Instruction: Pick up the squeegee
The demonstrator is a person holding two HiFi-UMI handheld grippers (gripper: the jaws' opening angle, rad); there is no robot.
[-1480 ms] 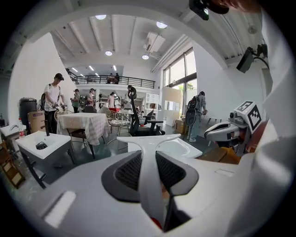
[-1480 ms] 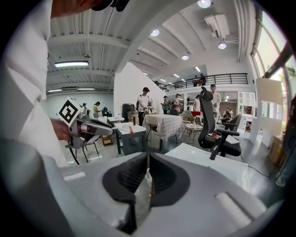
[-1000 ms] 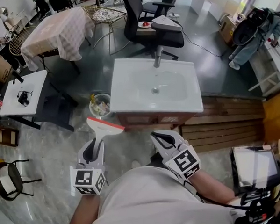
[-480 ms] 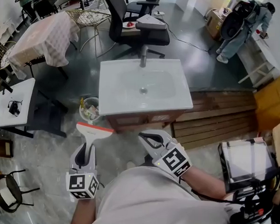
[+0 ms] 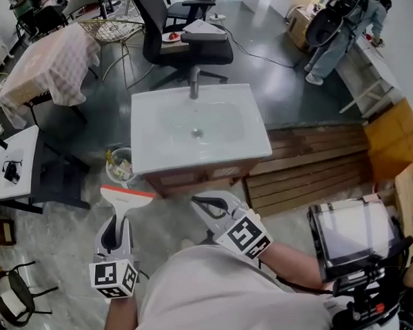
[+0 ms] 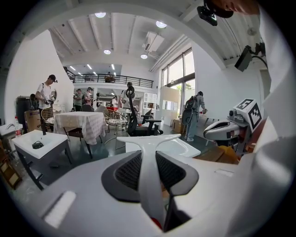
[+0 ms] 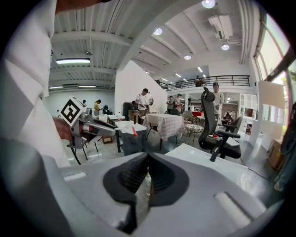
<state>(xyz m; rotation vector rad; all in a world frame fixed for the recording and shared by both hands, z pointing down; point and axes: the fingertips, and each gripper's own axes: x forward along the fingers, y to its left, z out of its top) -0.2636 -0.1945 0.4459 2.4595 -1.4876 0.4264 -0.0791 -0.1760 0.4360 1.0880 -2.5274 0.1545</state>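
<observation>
The squeegee (image 5: 125,194) has a white handle and a wide white head with a red-orange blade edge. My left gripper (image 5: 115,223) is shut on its handle and holds it in the air, head pointing away from me toward the sink cabinet. In the left gripper view the white handle (image 6: 149,176) runs up between the dark pads (image 6: 129,172) to the flared head. My right gripper (image 5: 203,204) hovers to the right of it, apart from the squeegee. Its ribbed pads (image 7: 134,176) meet with nothing between them.
A white sink basin (image 5: 145,147) with a faucet (image 5: 194,91) stands on a wooden cabinet just ahead. A waste bin (image 5: 119,164) is at its left, wooden pallets (image 5: 309,173) at its right. Beyond are an office chair (image 5: 179,35), a cloth-covered table (image 5: 43,62) and a white table (image 5: 9,168).
The head camera has swung, so the sink, bin and both grippers sit further left in the picture. Both grippers keep their pose and the squeegee stays held.
</observation>
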